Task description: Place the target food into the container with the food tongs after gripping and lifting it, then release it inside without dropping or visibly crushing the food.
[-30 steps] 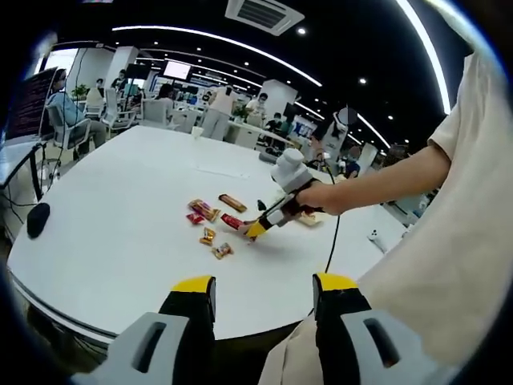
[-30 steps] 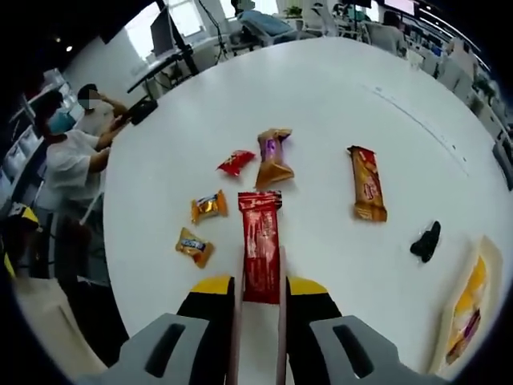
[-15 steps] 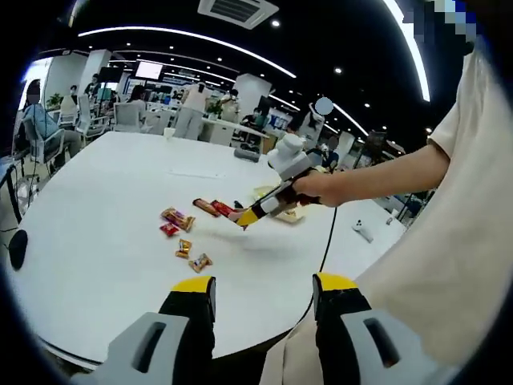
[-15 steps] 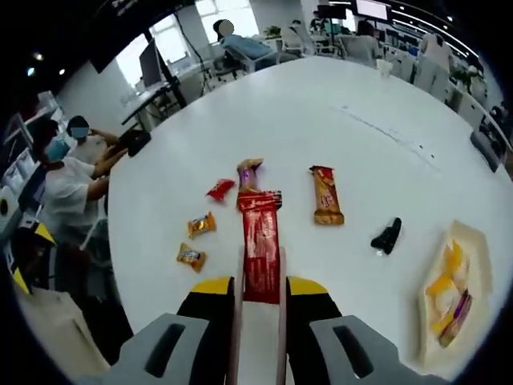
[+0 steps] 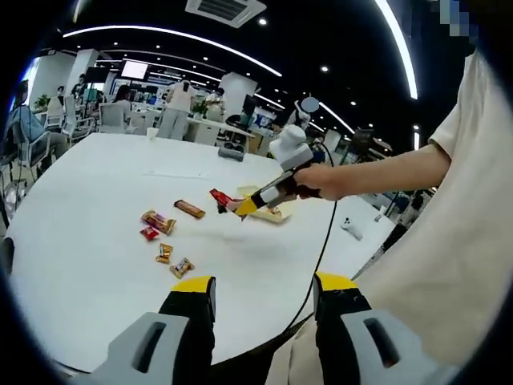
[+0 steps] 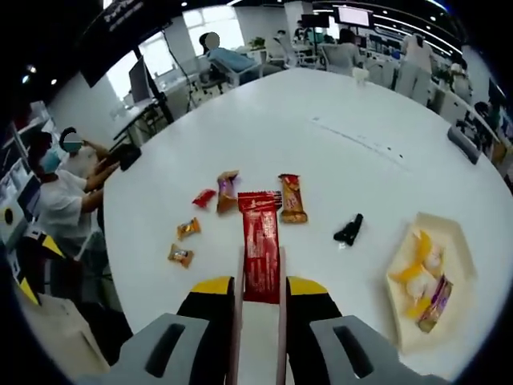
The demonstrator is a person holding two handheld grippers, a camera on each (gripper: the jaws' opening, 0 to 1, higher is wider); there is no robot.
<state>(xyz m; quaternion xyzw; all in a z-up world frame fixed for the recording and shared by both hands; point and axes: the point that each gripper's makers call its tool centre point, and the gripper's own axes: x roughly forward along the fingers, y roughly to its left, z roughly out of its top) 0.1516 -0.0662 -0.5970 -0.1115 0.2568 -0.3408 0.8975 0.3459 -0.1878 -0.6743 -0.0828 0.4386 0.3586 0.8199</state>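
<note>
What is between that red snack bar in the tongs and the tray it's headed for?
Nothing visible blocks it. The red snack bar is lifted above the table, and the tray lies off to one side; the small black object sits low on the table.

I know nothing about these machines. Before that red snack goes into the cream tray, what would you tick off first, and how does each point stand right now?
1. Red snack bar held between the tongs: ok, the right gripper clamps its near end.
2. Bar lifted off the white table: ok, seen in the left gripper view.
3. Wrapper not visibly crushed: ok, it looks flat.
4. Cream tray has room: ok, a few snacks inside, bare space left.
5. Bar above the tray: not ok, the tray sits off to the side.
6. Left gripper out of the way: ok, open and far back.
</note>
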